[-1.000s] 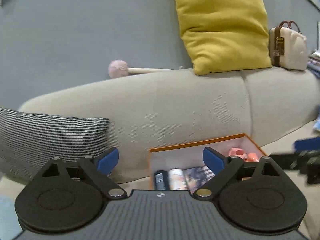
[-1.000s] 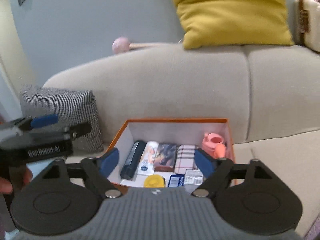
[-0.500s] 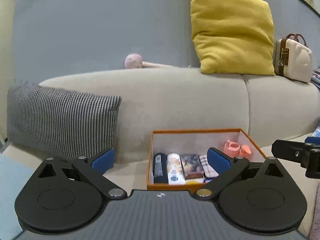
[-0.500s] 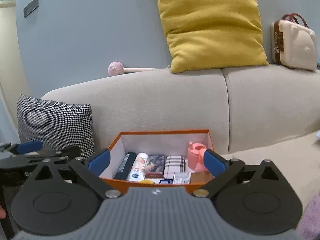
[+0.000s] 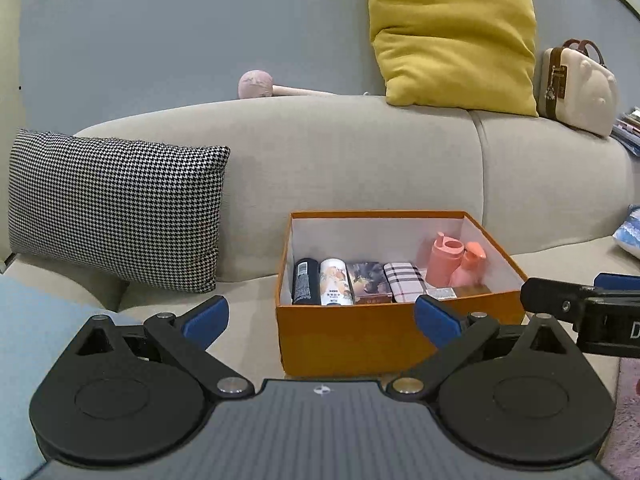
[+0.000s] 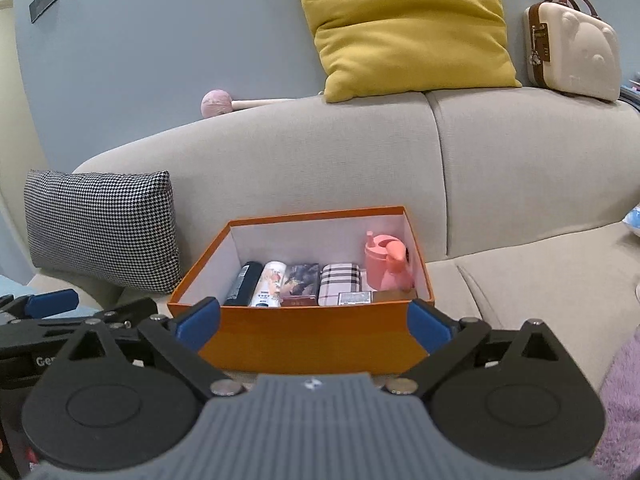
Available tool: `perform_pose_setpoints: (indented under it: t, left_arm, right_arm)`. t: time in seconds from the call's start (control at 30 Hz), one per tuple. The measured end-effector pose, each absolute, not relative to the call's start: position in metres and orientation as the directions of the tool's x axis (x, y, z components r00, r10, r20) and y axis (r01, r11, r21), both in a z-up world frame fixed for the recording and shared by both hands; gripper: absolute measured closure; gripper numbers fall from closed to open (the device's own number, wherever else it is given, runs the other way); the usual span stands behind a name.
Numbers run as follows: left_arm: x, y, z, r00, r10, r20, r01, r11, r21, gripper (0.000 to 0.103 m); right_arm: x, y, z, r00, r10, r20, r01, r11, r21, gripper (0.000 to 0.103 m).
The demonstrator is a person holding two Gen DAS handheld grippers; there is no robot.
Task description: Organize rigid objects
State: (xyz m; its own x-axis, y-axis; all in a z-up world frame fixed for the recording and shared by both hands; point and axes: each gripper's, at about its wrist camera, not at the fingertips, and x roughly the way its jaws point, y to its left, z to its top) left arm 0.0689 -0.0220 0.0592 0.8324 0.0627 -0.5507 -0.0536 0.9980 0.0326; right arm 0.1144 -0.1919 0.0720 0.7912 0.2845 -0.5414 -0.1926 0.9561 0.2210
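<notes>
An open orange box [image 5: 360, 334] [image 6: 304, 336] stands on the grey sofa seat. Inside lie a black can [image 5: 306, 282] [image 6: 242, 282], a white can [image 5: 336, 282] [image 6: 271, 283], a dark box [image 5: 368, 282], a plaid case [image 5: 404, 282] [image 6: 340, 282] and two pink bottles [image 5: 456, 264] [image 6: 388, 264]. My left gripper [image 5: 320, 320] is open and empty, in front of the box. My right gripper [image 6: 314, 322] is open and empty, also just in front of the box. Each gripper shows at the edge of the other's view.
A houndstooth cushion [image 5: 116, 208] leans on the sofa back left of the box. On the backrest sit a yellow pillow [image 5: 452, 36], a pink-headed mallet [image 5: 256, 85] and a cream case [image 5: 576, 84]. A blue cloth [image 5: 24, 340] lies at left.
Both grippers have pulled back and risen from the box. The whole box and more of the sofa now show. Both stay open and empty.
</notes>
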Motion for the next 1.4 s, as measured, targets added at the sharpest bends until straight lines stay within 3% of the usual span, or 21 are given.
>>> perform_pose_setpoints:
  t: [1.4]
  left_arm:
    - [0.066,-0.018,0.058,0.818,0.053,-0.573,-0.072,0.997,-0.01,0.0]
  right_arm:
    - [0.1,-0.185,0.074,0.797,0.304,-0.521,-0.238,0.952,0.192,0.003]
